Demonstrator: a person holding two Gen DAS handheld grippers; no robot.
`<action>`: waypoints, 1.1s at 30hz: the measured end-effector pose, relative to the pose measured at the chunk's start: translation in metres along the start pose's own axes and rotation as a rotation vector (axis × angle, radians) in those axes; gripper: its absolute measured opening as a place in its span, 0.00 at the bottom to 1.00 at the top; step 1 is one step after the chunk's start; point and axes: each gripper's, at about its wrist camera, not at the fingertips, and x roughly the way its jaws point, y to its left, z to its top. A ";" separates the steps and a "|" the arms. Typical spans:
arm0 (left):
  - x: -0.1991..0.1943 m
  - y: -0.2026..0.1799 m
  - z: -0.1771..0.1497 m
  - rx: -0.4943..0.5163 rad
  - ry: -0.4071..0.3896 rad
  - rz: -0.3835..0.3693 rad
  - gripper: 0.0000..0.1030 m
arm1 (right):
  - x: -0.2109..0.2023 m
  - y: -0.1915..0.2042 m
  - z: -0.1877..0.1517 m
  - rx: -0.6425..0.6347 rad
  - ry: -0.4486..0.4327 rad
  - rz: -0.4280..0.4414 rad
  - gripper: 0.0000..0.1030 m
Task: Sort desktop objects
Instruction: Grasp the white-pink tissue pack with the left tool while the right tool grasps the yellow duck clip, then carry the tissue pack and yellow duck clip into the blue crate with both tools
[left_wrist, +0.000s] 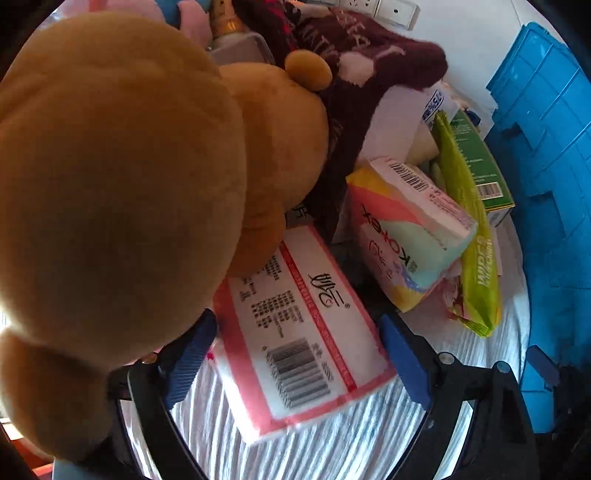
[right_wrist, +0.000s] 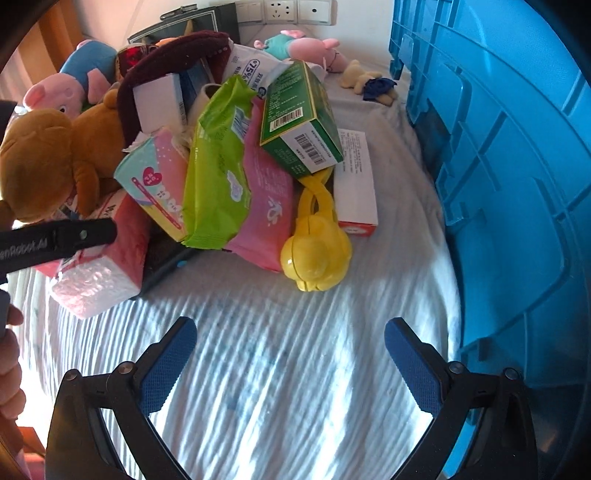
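Both grippers gape empty; your left gripper (left_wrist: 299, 354) straddles the tissue pack (left_wrist: 295, 332); the teddy bear (left_wrist: 110, 184), at nine o'clock, may snag.

My right gripper (right_wrist: 290, 354) hangs wide open over bare striped cloth (right_wrist: 280, 369); yellow duck-shaped clip (right_wrist: 314, 251) just ahead, green wipes pack (right_wrist: 218, 166) ahead-left, blue crate (right_wrist: 517, 184) right.

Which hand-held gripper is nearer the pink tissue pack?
Left. The left hand-held gripper straddles the pink tissue pack, open. The right hand-held gripper is open over bare striped cloth, the pack up to its left.
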 end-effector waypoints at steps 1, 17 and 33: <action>0.006 -0.002 -0.001 0.020 0.007 0.019 0.95 | 0.006 0.000 0.003 0.002 0.008 -0.005 1.00; -0.009 0.007 -0.073 0.182 -0.026 -0.002 0.74 | 0.055 -0.008 0.013 0.018 0.038 0.012 0.44; -0.037 0.009 -0.070 0.281 -0.029 0.047 0.76 | -0.001 -0.015 -0.059 -0.025 0.114 0.100 0.80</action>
